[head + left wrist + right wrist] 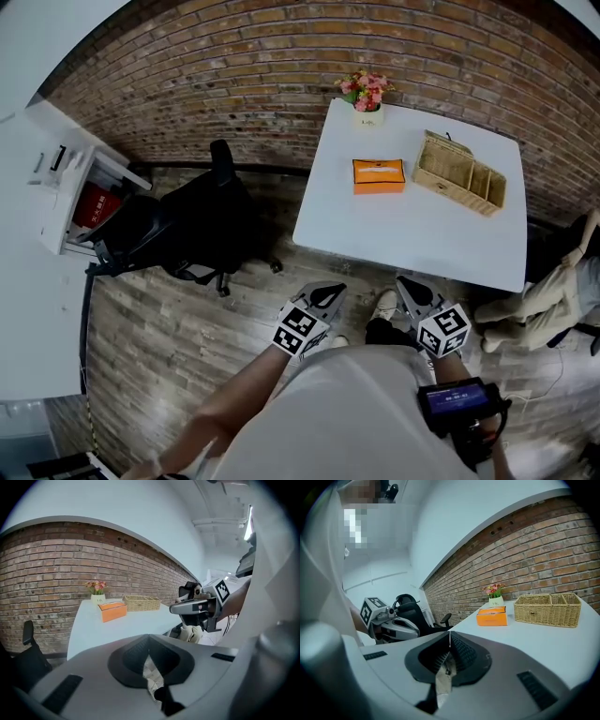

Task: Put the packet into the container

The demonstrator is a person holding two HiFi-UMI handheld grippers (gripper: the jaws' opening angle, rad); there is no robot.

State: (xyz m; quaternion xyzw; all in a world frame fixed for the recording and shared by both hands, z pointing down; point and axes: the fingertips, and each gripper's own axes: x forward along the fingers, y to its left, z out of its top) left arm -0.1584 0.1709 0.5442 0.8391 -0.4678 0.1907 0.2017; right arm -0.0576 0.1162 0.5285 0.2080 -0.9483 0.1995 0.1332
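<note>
Head view — packet (379, 175) beside wicker basket (441, 165)

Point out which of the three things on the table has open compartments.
The wicker container, right of the orange packet; the packet is a closed box, and the small pot holds flowers.

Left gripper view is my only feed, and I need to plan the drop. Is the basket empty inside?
Observer: In the head view the basket looks empty, and it is split into compartments.
Operator: Does the orange packet touch it?
Observer: No. The head view shows the orange packet lying left of it, with bare table between them.
Operator: And the right tongs?
Observer: In the right gripper view the right tongs are shut, with nothing in them.
</note>
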